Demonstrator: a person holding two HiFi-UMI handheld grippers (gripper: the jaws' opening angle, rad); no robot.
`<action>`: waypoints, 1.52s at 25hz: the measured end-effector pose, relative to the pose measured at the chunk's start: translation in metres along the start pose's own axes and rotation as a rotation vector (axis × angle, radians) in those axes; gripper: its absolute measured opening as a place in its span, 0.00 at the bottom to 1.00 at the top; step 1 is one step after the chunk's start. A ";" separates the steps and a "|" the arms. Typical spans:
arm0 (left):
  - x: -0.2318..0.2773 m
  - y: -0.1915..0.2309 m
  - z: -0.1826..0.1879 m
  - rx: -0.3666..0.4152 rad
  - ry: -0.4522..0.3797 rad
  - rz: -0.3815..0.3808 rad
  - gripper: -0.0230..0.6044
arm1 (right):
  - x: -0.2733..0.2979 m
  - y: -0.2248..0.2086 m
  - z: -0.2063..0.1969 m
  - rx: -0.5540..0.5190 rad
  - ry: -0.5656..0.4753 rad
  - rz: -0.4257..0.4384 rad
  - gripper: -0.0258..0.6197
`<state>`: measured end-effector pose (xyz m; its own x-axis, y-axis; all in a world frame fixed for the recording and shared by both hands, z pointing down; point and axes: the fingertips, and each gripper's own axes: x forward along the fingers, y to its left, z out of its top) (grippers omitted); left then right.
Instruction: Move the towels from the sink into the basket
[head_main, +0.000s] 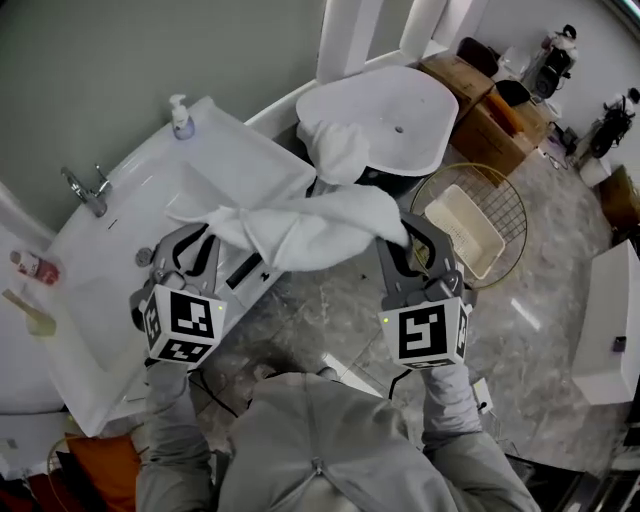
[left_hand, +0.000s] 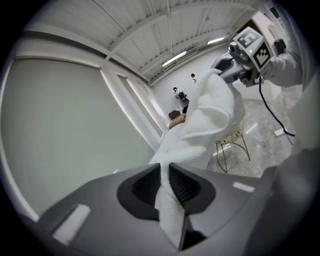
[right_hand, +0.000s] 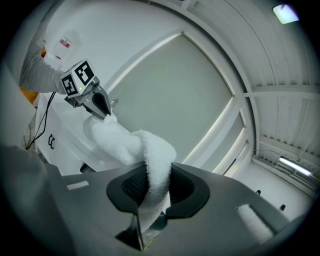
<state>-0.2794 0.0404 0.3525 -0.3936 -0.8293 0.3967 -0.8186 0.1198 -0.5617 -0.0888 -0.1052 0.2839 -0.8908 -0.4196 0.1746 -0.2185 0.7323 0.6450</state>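
A white towel (head_main: 300, 232) hangs stretched between my two grippers, above the front edge of the white sink (head_main: 120, 270). My left gripper (head_main: 207, 235) is shut on its left end, and the right gripper (head_main: 406, 238) is shut on its right end. In the left gripper view the towel (left_hand: 200, 120) runs from my jaws (left_hand: 165, 172) up to the right gripper (left_hand: 239, 62). In the right gripper view the towel (right_hand: 125, 142) leads from the jaws (right_hand: 157, 175) to the left gripper (right_hand: 97, 105). A second white towel (head_main: 335, 150) is draped over a white rounded stand (head_main: 410, 110). The gold wire basket (head_main: 500, 205) stands right of my right gripper.
A soap bottle (head_main: 181, 117) and a tap (head_main: 88, 190) sit on the sink's back rim, and a red-labelled bottle (head_main: 35, 266) lies at far left. A cream tub (head_main: 465, 228) lies inside the basket. Cardboard boxes (head_main: 490, 115) stand behind it on the marble floor.
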 end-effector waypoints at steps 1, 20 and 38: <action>0.005 -0.010 0.013 0.013 -0.015 -0.012 0.21 | -0.011 -0.009 -0.010 0.012 0.017 -0.018 0.15; 0.121 -0.190 0.206 0.242 -0.285 -0.381 0.21 | -0.164 -0.135 -0.170 0.147 0.351 -0.401 0.15; 0.282 -0.256 0.321 0.387 -0.475 -0.649 0.21 | -0.134 -0.224 -0.279 0.251 0.592 -0.638 0.15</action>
<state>-0.0464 -0.3992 0.3747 0.3839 -0.8187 0.4271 -0.5877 -0.5734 -0.5708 0.1909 -0.3621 0.3235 -0.2355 -0.9423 0.2380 -0.7427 0.3324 0.5813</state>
